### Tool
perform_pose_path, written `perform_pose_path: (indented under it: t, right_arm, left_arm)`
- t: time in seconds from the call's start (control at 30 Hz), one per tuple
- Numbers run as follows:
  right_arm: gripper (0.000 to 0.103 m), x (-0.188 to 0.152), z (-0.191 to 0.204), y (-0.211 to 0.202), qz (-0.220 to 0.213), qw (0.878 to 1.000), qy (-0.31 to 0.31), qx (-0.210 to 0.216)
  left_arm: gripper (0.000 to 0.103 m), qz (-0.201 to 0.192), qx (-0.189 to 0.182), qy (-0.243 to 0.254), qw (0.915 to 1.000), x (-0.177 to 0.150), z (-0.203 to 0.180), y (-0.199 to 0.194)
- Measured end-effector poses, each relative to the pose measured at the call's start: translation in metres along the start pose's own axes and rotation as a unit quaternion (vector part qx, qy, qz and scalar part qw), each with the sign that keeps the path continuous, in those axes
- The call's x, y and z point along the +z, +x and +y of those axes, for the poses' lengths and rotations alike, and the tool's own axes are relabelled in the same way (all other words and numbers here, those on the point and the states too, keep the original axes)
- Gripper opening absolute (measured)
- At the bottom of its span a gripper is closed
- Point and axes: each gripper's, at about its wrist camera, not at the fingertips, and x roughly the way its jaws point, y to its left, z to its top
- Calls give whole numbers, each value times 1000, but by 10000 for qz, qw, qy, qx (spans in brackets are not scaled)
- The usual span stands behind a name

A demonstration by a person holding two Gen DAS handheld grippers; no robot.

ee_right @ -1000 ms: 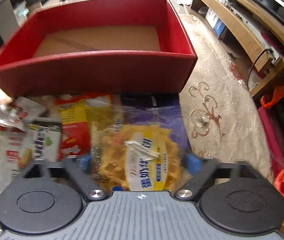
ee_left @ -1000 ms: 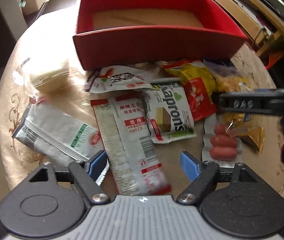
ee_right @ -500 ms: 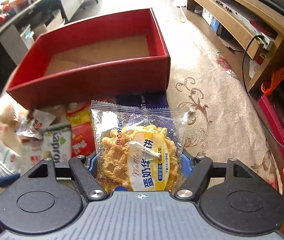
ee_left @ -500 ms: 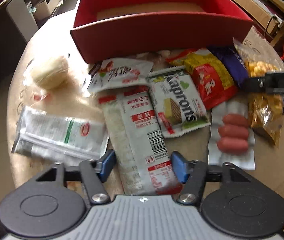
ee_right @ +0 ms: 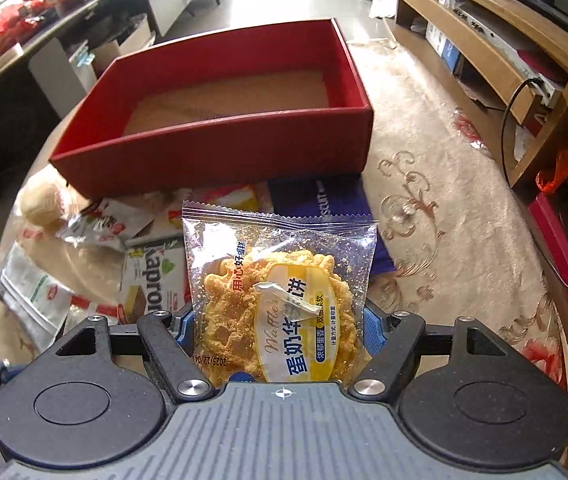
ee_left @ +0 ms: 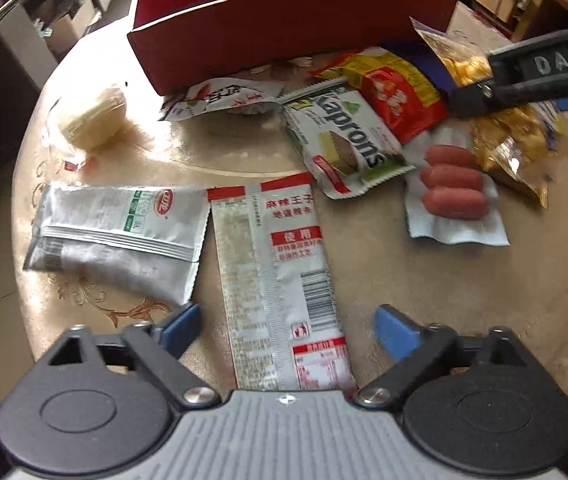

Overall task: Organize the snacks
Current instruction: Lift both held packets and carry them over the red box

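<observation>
An empty red box (ee_right: 220,152) stands at the far side of the round table; it also shows in the left wrist view (ee_left: 284,20). My right gripper (ee_right: 280,326) is shut on a clear waffle packet (ee_right: 280,300) and holds it above the snack pile, short of the box. My left gripper (ee_left: 286,330) is open, low over the table, its fingers either side of a long silver and red packet (ee_left: 280,272). The right gripper's arm (ee_left: 532,72) with the waffle packet shows at the upper right of the left wrist view.
On the table lie a silver pouch (ee_left: 120,232), a Kaprons wafer pack (ee_left: 348,140), a sausage pack (ee_left: 454,192), a red and yellow pack (ee_left: 396,92), a purple pack (ee_right: 324,200) and a wrapped bun (ee_left: 92,116). A wooden TV bench (ee_right: 484,52) stands right.
The right gripper has closed on the waffle packet and lifted it off the pile. The left gripper has pulled back and down along the long packet, its jaws still open.
</observation>
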Motion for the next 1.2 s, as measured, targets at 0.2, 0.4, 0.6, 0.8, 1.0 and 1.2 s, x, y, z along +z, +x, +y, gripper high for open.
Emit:
perform_pose_path:
  t: [0.2,0.4,0.6,0.8,1.0,1.2]
  right_arm:
    - [79,0,3,-6,-40,10000,5,-1]
    - [79,-4,7,-22,-213,9997,115,60]
    - [79,-12,17,-35,-293,9994,91,158]
    - [79,-12,27,-28,-207,9996,-21,193]
    - [79,-10,27,-28,-220,9995,-7,235]
    - [79,-8,29,-33,-320,9992,18,243]
  left_arm:
    - [51,-127,-106,-1,9999,1,1,-10]
    - [45,-66,-333,-244,9991,-2,16,-19]
    - [47,-120,-329,-106,9993,-6,24,-23]
    - [67,-154,-26,17,9999,2,8,-6]
    - [55,-151,-50,-118,9998,5,16,-4]
    - [42,-81,-188,-248,9995,-2,23,-13]
